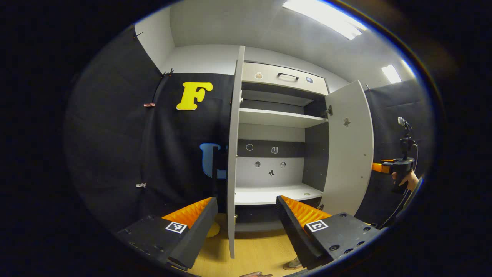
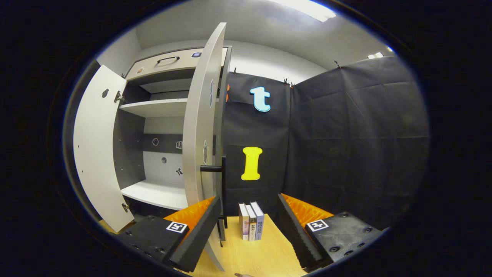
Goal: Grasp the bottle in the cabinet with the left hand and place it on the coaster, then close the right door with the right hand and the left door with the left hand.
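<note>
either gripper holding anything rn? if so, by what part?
Nothing is held. The left gripper is open, its fingers either side of the left door edge. The right gripper is open near the right door.

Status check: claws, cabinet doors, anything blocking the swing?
Left claw open, astride the left white cabinet door edge. Right claw open, beside the right white cabinet door with black bar handle. Both doors open. Three upright books near the right door.

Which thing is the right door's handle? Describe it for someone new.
Start at the open grey cabinet. Its right door stands edge-on in the right gripper view. The handle is the black vertical bar on its outer face, beside the wall cloth; the other door's inner face shows none.
</note>
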A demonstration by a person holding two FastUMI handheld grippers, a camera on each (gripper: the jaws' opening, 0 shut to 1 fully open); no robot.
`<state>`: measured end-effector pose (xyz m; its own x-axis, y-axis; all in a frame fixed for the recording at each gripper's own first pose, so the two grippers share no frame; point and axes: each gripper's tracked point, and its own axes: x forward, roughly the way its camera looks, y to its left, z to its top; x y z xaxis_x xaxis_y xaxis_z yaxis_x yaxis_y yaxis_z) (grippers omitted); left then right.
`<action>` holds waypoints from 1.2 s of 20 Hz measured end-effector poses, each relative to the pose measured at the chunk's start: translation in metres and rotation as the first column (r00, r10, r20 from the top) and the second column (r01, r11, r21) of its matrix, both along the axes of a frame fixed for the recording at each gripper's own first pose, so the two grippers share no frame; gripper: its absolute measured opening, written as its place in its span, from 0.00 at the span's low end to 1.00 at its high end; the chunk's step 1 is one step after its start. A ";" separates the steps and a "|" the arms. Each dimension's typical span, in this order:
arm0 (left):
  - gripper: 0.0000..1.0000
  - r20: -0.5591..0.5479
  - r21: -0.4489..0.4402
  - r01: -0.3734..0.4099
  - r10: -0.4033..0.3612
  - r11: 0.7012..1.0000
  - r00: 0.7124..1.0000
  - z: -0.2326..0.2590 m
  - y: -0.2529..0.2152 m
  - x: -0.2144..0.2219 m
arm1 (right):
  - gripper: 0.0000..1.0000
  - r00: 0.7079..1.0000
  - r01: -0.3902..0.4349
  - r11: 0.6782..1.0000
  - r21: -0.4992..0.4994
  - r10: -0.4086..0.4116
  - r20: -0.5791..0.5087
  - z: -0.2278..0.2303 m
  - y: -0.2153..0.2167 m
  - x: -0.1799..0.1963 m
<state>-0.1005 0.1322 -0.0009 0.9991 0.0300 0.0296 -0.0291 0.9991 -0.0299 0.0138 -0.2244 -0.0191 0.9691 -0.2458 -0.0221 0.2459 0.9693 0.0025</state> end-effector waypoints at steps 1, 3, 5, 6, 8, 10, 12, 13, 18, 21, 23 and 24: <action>0.96 0.001 -0.004 -0.016 0.016 1.000 1.000 0.001 0.002 0.002 | 0.96 0.999 -0.035 0.999 0.009 0.035 0.003 0.000 0.004 0.002; 0.96 0.008 0.006 -0.051 0.051 0.999 0.999 0.003 0.008 0.003 | 0.93 0.997 -0.080 0.997 -0.007 0.080 0.000 -0.002 0.009 0.005; 0.96 0.012 0.017 -0.079 0.079 0.997 0.997 0.004 0.011 0.004 | 0.93 0.994 -0.112 0.993 -0.025 0.112 -0.002 0.000 0.013 0.007; 0.96 0.009 0.016 -0.091 0.091 0.996 0.996 0.002 0.013 0.004 | 0.93 0.991 -0.133 0.991 -0.019 0.133 -0.003 0.000 0.017 0.008; 0.96 0.002 0.007 -0.111 0.111 0.994 0.994 -0.001 0.016 0.004 | 0.93 0.983 -0.185 0.983 0.023 0.185 -0.006 -0.003 0.033 0.012; 0.96 -0.001 -0.002 -0.126 0.126 0.992 0.992 -0.004 0.018 0.005 | 0.93 0.971 -0.239 0.969 0.061 0.240 -0.004 -0.006 0.052 0.018; 0.96 -0.005 -0.008 -0.142 0.142 0.990 0.990 -0.007 0.020 0.005 | 0.93 0.958 -0.286 0.956 0.069 0.287 -0.007 -0.008 0.072 0.025; 0.96 -0.007 -0.012 -0.152 0.152 0.988 0.988 -0.008 0.023 0.004 | 0.93 0.951 -0.309 0.949 0.071 0.310 -0.009 -0.007 0.080 0.027; 0.96 -0.024 -0.001 -0.219 0.219 0.976 0.975 -0.018 0.037 -0.005 | 0.93 0.929 -0.369 0.925 0.089 0.371 -0.010 -0.008 0.107 0.048; 0.96 -0.029 0.024 -0.261 0.262 0.965 0.965 -0.017 0.046 -0.011 | 0.94 0.914 -0.403 0.912 0.075 0.405 -0.006 -0.009 0.129 0.061; 0.96 -0.027 0.029 -0.286 0.286 0.958 0.958 -0.016 0.052 -0.015 | 0.93 0.899 -0.437 0.895 0.089 0.438 0.002 -0.010 0.146 0.071; 0.96 -0.026 0.029 -0.295 0.296 0.955 0.955 -0.017 0.054 -0.016 | 0.93 0.885 -0.464 0.879 0.111 0.466 0.006 -0.010 0.157 0.075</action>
<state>-0.1167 0.1866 -0.0177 0.9461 0.3239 0.0043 -0.3239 0.9461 -0.0003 0.0886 -0.0673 -0.0288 0.9703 0.2378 -0.0433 -0.2318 0.9663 0.1116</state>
